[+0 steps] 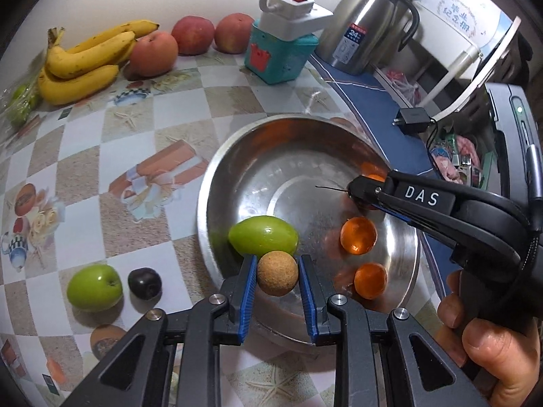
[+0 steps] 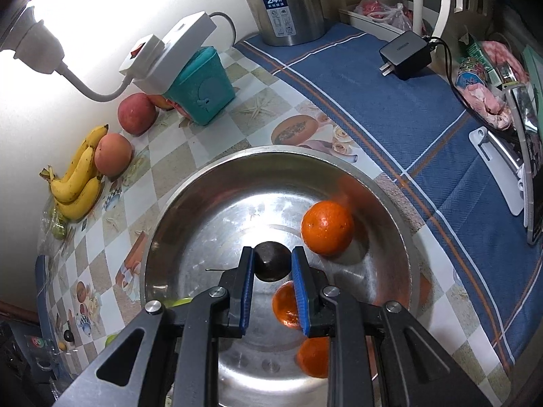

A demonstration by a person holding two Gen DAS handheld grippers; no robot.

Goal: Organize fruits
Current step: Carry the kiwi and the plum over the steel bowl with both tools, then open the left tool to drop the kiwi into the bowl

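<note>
Steel bowl [image 1: 217, 183], three oranges inside: left claw [image 1: 277, 273] clamps tan round fruit [image 1: 277, 273], right claw [image 2: 271, 263] clamps dark plum [image 2: 271, 260], both above it; lower before releasing.

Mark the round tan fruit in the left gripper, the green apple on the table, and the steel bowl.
Round tan fruit [image 1: 277, 273]: left wrist view, centre of its rough skin.
Green apple [image 1: 94, 287]: left wrist view, middle of its body.
Steel bowl [image 1: 217, 169]: left wrist view, left rim.
</note>
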